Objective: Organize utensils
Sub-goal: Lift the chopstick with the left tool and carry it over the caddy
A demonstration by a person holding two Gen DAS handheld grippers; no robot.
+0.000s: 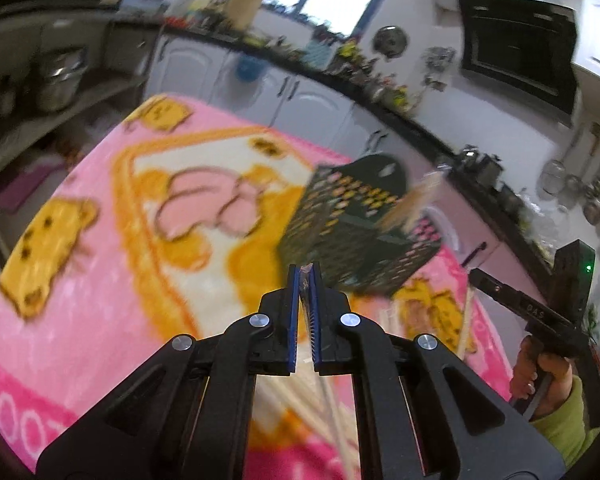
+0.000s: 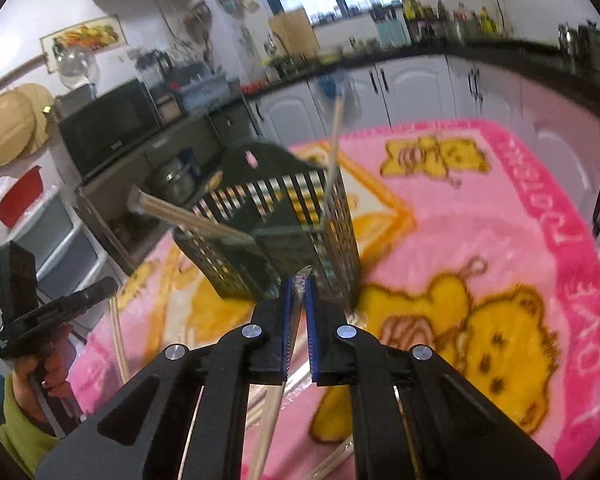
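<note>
A dark green perforated utensil holder [image 1: 356, 232] [image 2: 276, 220] stands on the pink blanket [image 1: 100, 280] [image 2: 500, 240], with chopsticks [image 2: 192, 218] leaning out of it. My left gripper [image 1: 306, 270] is shut on a wrapped chopstick [image 1: 328, 400], just in front of the holder. My right gripper [image 2: 300, 276] is shut on another wrapped chopstick [image 2: 274, 408], its tip close to the holder's front corner. More chopsticks [image 2: 118, 344] lie on the blanket below both grippers.
Kitchen counters with cabinets [image 1: 292, 92] [image 2: 420, 80] run behind the table. A microwave [image 2: 108, 124] sits on a shelf at left. The other hand-held gripper shows at the edge of each view, at the right edge in the left wrist view [image 1: 540, 312] and at the left edge in the right wrist view [image 2: 52, 312].
</note>
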